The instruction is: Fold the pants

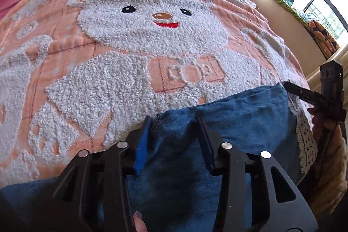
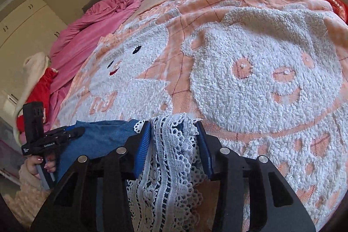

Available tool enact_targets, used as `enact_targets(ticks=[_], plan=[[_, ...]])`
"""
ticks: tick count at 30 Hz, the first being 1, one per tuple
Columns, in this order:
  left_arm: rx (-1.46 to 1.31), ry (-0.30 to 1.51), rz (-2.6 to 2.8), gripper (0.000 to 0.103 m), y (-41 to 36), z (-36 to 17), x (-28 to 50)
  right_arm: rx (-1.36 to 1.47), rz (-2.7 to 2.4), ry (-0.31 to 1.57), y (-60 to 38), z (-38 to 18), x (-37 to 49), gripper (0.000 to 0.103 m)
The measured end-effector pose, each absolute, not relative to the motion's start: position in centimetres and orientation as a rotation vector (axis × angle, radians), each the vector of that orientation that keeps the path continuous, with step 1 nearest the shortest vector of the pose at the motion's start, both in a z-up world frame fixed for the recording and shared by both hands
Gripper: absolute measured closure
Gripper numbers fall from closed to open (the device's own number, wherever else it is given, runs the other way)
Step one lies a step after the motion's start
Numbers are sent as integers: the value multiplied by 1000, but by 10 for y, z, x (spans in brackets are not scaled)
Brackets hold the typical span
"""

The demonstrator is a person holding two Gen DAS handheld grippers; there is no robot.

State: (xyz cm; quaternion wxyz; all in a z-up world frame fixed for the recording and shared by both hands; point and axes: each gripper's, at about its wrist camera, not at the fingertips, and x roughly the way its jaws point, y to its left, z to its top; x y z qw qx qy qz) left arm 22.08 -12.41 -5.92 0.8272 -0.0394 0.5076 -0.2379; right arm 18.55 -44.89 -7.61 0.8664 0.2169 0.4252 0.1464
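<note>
Blue pants (image 1: 228, 114) are lying bunched at the near edge of a peach bear-patterned blanket (image 1: 121, 71) covering the bed, as a person is working a gripper in each hand. The left gripper (image 1: 176, 123) is sitting over the blue cloth, fingers apart, fabric rising between them; whether it is pinching yet cannot be told. The right gripper (image 2: 175, 127), to the right of the pants' blue body, is straddling their white lace trim (image 2: 169, 158), fingers likewise apart, cloth between. Working the two ends at once looks aimed at lifting both together for a fold. The bear's bow is reading roughly "BOP" (image 1: 189, 73); small white lettering on the left gripper's body is too blurred to read.
</note>
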Motion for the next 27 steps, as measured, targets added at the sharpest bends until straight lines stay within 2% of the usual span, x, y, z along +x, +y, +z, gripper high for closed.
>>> enact_targets(ticks=[6,12,16,18,25,27], plan=[[-98,1061,-501,97,-127,-54,217,444,375,849,-443,-71,176,79],[-24,947,-442,98,-130,-31,216,377,387,756,-439,-41,166,80],[25,967,-400,98,-138,-51,224,299,313,826,-434,-56,180,80],[50,973,-382,92,-141,-61,225,257,272,873,-432,-68,185,79],[20,974,-370,90,-137,-67,228,198,205,896,-427,-73,191,69],[15,967,-366,88,-136,-64,226,125,147,892,-420,-67,189,52]])
